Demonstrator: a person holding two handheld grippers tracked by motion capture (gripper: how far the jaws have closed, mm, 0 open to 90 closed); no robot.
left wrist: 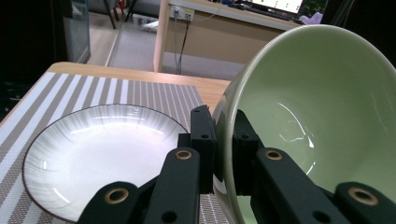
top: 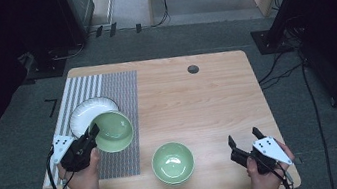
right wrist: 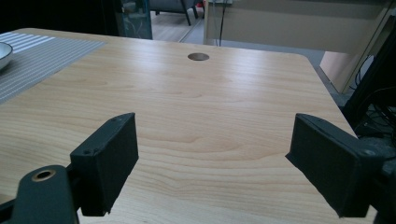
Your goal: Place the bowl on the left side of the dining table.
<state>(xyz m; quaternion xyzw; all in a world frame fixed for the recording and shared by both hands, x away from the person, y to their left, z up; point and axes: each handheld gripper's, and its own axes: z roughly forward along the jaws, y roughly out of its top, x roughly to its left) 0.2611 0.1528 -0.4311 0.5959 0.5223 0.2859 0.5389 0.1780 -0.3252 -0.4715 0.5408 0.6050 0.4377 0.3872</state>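
Left gripper (top: 92, 134) clamps the green bowl's (top: 114, 131) rim above the white plate (top: 83, 114) — right gripper (top: 245, 139) gapes over bare table (top: 197, 100), near its right edge.

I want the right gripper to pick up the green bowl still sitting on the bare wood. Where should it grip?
Probably the rim of the green bowl, on its right side, one jaw inside and one outside: it sits upright, mouth up, and the open right gripper is on that side.
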